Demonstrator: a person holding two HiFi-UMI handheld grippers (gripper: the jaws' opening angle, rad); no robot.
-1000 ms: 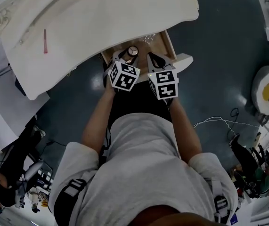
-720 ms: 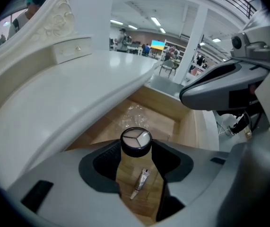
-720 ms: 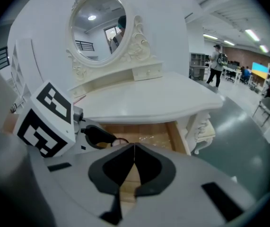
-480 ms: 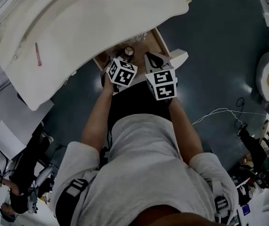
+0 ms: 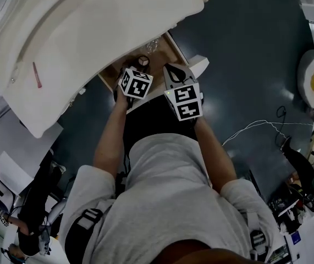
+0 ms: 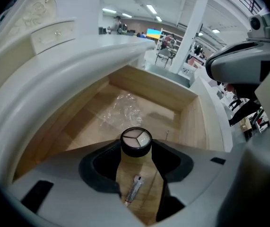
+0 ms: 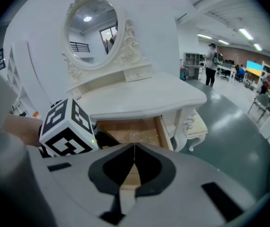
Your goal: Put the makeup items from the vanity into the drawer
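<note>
My left gripper (image 6: 135,148) is shut on a round black compact (image 6: 136,141) with a three-part pale face, held above the open wooden drawer (image 6: 187,126). On the drawer floor lie a small silver tube (image 6: 134,189) and crumpled clear plastic (image 6: 121,109). In the head view the compact (image 5: 143,61) sits just past the left gripper (image 5: 141,67), over the drawer (image 5: 170,47). My right gripper (image 5: 170,69) hovers beside it, to the right. In its own view the right gripper (image 7: 135,146) is shut with nothing between the jaws. A thin pink stick (image 5: 37,75) lies on the white vanity top (image 5: 91,32).
The vanity's oval mirror (image 7: 91,25) rises behind the vanity top (image 7: 139,96). The left gripper's marker cube (image 7: 68,126) is close at the right gripper's left. Dark floor (image 5: 244,54) lies to the right, with a white cable (image 5: 255,128) and cluttered shelves at the edges.
The head view has drifted, sliding the vanity and drawer up and left in the picture. Both grippers keep their places over the drawer, the left still holding the compact.
</note>
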